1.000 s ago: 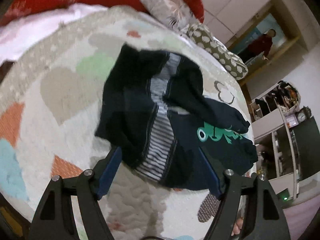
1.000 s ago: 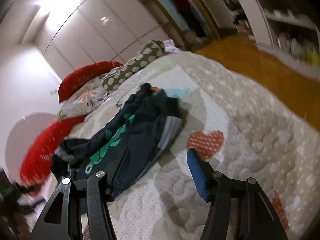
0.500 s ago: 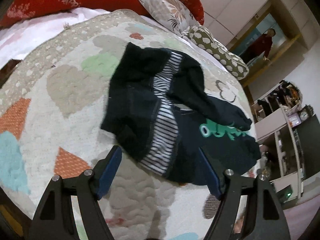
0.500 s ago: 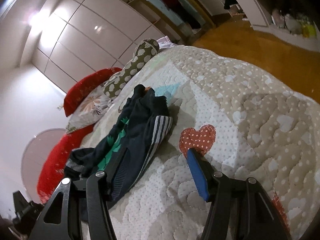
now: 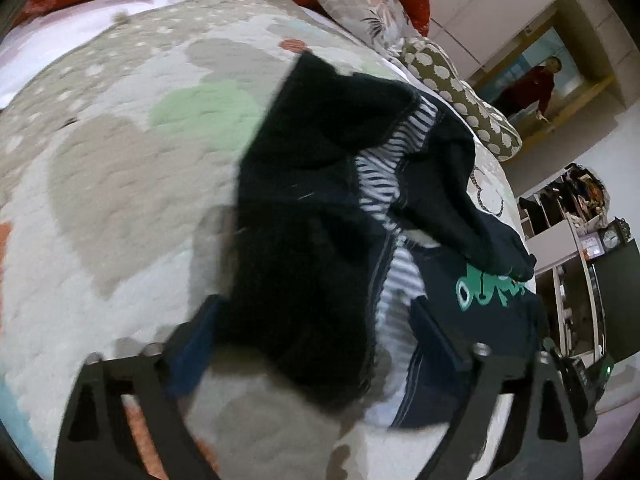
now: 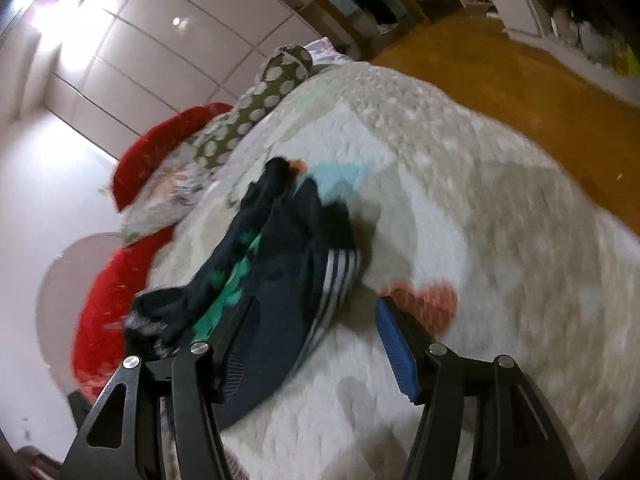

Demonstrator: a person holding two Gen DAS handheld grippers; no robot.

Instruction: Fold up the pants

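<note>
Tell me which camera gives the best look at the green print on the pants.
The left wrist view: the green print faces the camera, its outline clear though partly covered by a dark fold. In the right wrist view the same print is blurred, seen edge-on, with a pant leg lying across it.

Each of the 2 cameras rides on a hand-held gripper and looks forward along its fingers, tilted down at the bed [image 5: 120, 184]. The left hand-held gripper [image 5: 316, 344] has its camera very close over the dark pants [image 5: 304, 240], which fill the middle of its view between the fingers; beyond them lie pillows [image 5: 456, 92] and a doorway. The right hand-held gripper [image 6: 312, 328] looks from the other side, lower and flatter, with the pants [image 6: 280, 280] ahead of its left finger and the wood floor [image 6: 520, 92] beyond the bed. Both views share the pants, the quilt and the spotted pillow [image 6: 256, 108].
</note>
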